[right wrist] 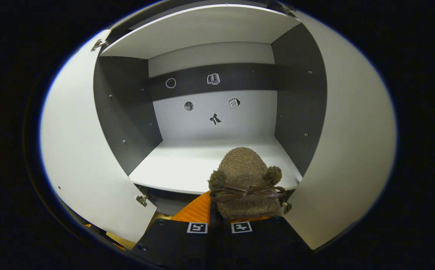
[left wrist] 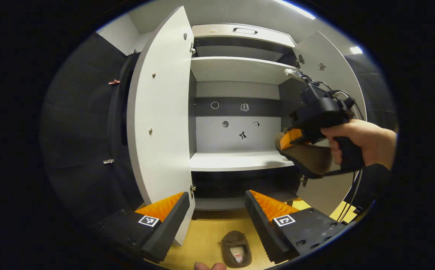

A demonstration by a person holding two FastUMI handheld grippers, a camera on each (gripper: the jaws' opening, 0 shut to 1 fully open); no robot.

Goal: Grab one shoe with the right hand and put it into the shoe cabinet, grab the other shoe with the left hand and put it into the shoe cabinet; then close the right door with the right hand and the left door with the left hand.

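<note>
Right hand-held gripper (right wrist: pixel 217 219) clamps a fuzzy brown shoe (right wrist: pixel 244 183) at the front edge of the shoe cabinet's middle shelf (right wrist: pixel 187 168). Left hand-held gripper (left wrist: pixel 217 213) open, holding nothing. Second shoe (left wrist: pixel 236 248) on the floor (left wrist: pixel 206 232) below it; both doors open.

Wooden floor (left wrist: pixel 206 234), light yellow-brown, lies in front of the furniture. Booth's black cloth wall (left wrist: pixel 78 123) hangs at left, with small metal clips (left wrist: pixel 114 81) on it. Two ceiling light strips (left wrist: pixel 296 9) are lit overhead against a pale ceiling (left wrist: pixel 239 15).
</note>
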